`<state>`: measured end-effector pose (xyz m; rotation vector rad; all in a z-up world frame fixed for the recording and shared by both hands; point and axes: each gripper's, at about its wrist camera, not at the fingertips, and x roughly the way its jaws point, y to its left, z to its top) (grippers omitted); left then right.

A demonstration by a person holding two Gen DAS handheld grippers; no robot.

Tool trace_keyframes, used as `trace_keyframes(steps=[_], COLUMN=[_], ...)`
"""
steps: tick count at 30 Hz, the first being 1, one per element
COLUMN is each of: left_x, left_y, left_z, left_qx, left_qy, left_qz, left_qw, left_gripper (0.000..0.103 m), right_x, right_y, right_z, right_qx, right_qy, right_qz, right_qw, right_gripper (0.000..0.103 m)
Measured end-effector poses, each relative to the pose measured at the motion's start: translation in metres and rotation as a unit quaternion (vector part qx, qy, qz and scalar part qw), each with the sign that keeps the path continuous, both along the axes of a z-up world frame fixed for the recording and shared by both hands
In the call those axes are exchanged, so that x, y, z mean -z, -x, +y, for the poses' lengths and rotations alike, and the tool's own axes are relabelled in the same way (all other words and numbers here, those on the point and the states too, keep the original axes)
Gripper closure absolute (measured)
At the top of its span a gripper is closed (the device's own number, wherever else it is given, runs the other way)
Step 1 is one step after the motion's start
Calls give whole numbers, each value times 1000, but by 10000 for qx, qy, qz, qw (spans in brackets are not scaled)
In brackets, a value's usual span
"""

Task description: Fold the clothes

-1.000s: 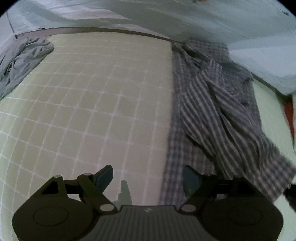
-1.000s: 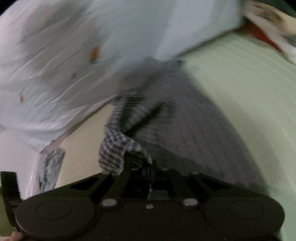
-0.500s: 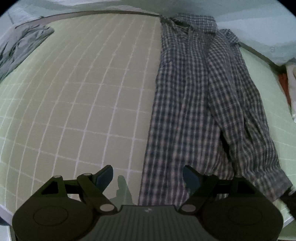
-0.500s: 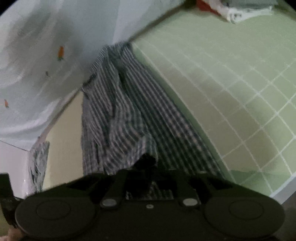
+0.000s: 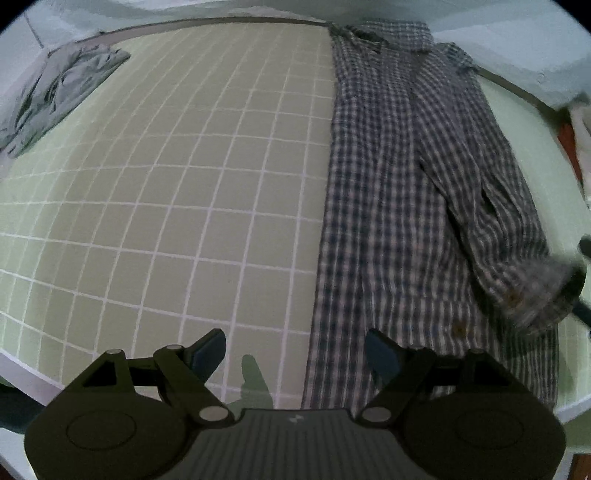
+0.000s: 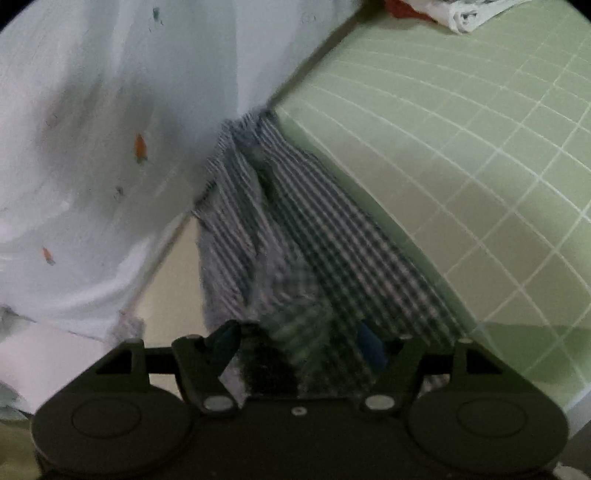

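Lying lengthwise on the green gridded mat [image 5: 177, 192], the checked shirt [image 5: 388, 206] has its collar at the far edge of the mat and its hem at the near edge. One sleeve [image 5: 491, 221] is folded over the body of the shirt and runs down its right side, with the cuff ending near the hem at the right of the left wrist view.

The left gripper [image 5: 295, 350] hangs above the near part of the mat with its jaws spread wide and nothing between them. Its left finger is over bare mat, and its right finger is over the left edge of the shirt near the hem. Whether either finger touches the surface cannot be told.

The right gripper [image 6: 301, 343] has its jaws opening. Blurred checked cloth from the sleeve end lies between its fingers, but the pads do not appear to be pressing on it. In the left wrist view, a dark blurred shape at the right edge, just beside the cuff, may be this gripper.

A crumpled grey garment [image 5: 55, 96] lies at the far left corner of the mat, well apart from the shirt. White and red folded cloth [image 6: 461, 13] sits at the far right edge. A pale sheet with small orange marks [image 6: 92, 129] hangs behind the worktop.
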<state>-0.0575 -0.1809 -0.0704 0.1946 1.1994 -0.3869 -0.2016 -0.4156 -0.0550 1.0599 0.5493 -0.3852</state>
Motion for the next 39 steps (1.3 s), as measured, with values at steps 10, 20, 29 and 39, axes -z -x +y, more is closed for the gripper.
trace_keyframes(steps=[10,20,29,39], left_x=[-1,2,9,2], left_y=[-8,-6,-11,-12], left_z=[6,7,-4,-3], left_qx=[-204,-219,-137,-22], left_qy=[92,148,172,41], left_qz=[55,195,380,220], left_qw=[9997,9995,9990,9997], left_gripper=[20,20,20,20], right_x=[22,33,8,39], right_y=[-17,-15,1,-40], right_z=[-1,6,3,-4], right_qx=[-76,-505,-624,-946], right_qy=[17,177,762,1097], right_qz=[662,878,1097,1463], right_qw=[9978,9947,9891,9786], right_gripper=[31,102,69,43])
